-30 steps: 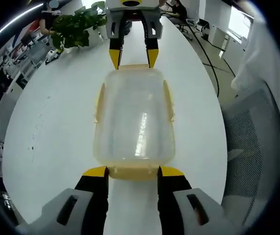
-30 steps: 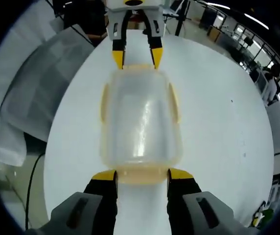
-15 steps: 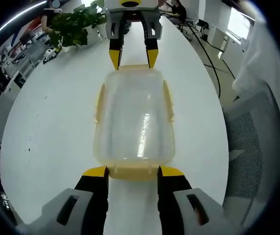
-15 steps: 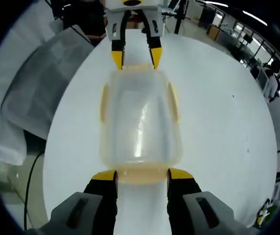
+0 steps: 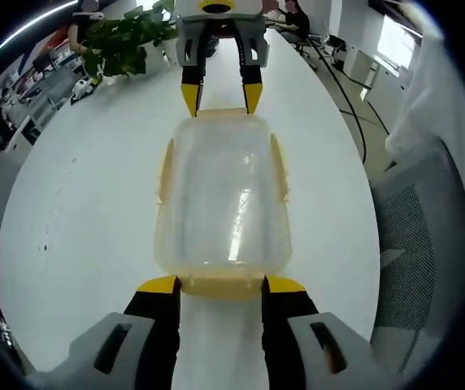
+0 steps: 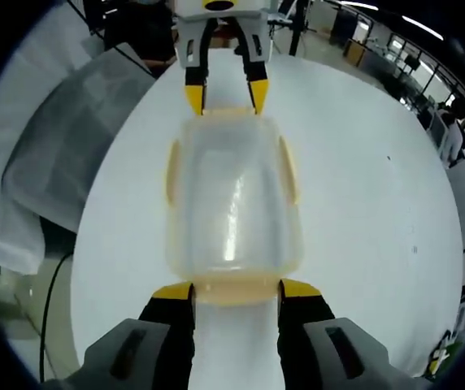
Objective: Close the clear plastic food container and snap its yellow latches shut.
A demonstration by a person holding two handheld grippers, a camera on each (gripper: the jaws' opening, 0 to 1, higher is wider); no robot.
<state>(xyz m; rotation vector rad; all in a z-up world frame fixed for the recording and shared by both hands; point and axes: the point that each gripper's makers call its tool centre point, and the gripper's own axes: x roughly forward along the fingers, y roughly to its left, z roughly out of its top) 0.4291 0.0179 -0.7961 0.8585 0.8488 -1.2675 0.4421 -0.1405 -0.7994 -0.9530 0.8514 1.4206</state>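
The clear plastic food container (image 5: 220,191) lies lengthwise on the white table (image 5: 86,211) with its lid on. Yellow side latches (image 5: 164,169) stand out from its long edges. My left gripper (image 5: 222,284) holds the near yellow end latch (image 5: 220,287) between its yellow-tipped jaws. At the far end my right gripper (image 5: 221,96) points back at me, its jaws against the other end. In the right gripper view the same container (image 6: 232,203) runs away from my right gripper (image 6: 236,290), which is shut on its end latch (image 6: 235,291), with my left gripper (image 6: 226,96) opposite.
A potted plant (image 5: 123,41) stands at the table's far left. A grey mesh office chair (image 5: 428,236) is beside the table edge, seen again as the chair (image 6: 62,138) in the right gripper view. A cable (image 6: 54,309) trails on the floor below.
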